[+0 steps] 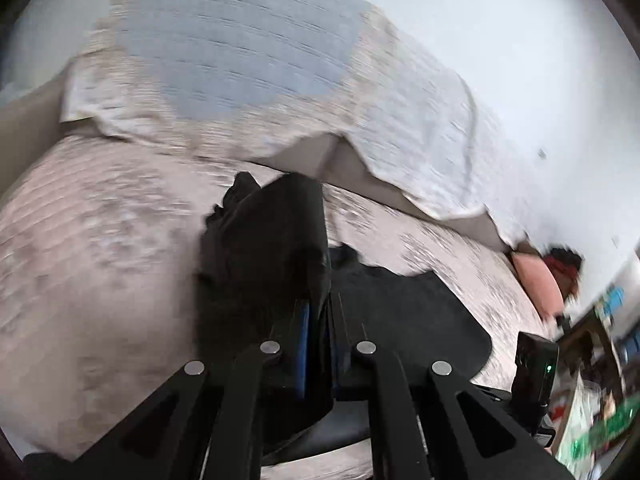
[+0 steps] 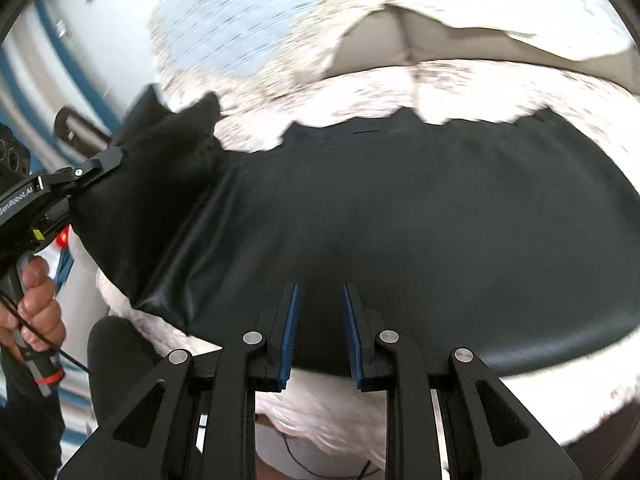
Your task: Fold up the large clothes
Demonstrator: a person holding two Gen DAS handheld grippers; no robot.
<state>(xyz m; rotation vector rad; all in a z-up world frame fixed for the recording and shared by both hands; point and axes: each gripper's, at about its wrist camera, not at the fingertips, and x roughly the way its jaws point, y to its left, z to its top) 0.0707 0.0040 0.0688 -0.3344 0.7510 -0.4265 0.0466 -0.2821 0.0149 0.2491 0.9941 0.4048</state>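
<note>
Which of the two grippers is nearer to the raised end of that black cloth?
Left. The left gripper is clamped on the lifted end of the black cloth; the right gripper hovers open over its flat part.

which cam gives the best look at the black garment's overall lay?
Right wrist view. The black garment spreads flat across most of that frame, and the left gripper lifts its left part. The left wrist view shows only a bunch of cloth clamped between its fingers and a flat patch beyond.

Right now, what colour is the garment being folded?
Plain black garment, clearest in the right wrist view.
</note>
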